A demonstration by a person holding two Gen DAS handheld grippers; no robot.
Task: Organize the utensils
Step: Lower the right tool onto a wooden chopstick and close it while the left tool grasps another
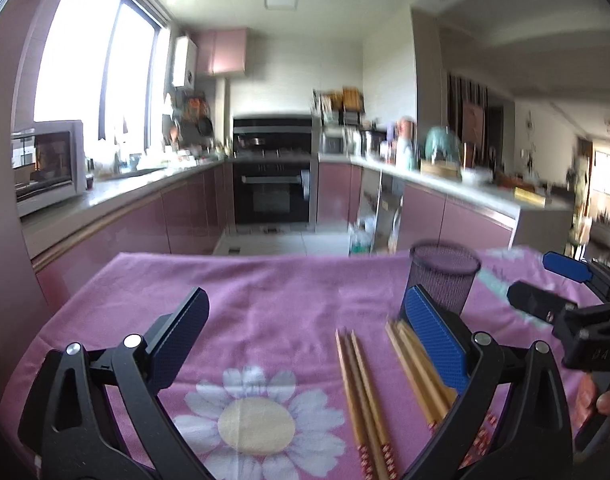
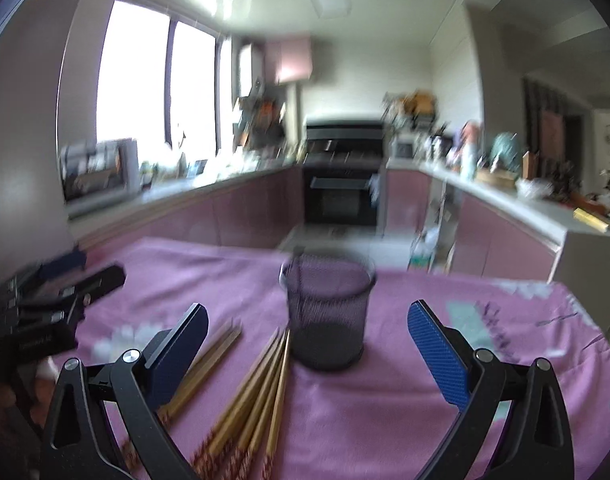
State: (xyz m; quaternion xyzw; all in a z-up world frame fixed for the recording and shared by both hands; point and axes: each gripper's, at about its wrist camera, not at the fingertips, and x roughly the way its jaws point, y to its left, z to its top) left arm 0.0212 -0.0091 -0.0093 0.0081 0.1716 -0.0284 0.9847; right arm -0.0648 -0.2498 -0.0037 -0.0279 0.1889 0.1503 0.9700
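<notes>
**On the pink cloth: chopsticks beside the cup**

On the pink flowered cloth [image 2: 405, 380] of the surface, light wooden chopsticks [image 2: 261, 392] lie in two bundles just beside the upright black mesh cup [image 2: 329, 312]. The left claw [image 1: 305, 336] and the right claw [image 2: 308, 344] are both spread wide and hold nothing.

The mesh cup [image 2: 327, 312] stands mid-frame with chopsticks [image 2: 257, 392] touching its lower left; bare worktop [image 2: 405, 380] lies open at lower right.
</notes>
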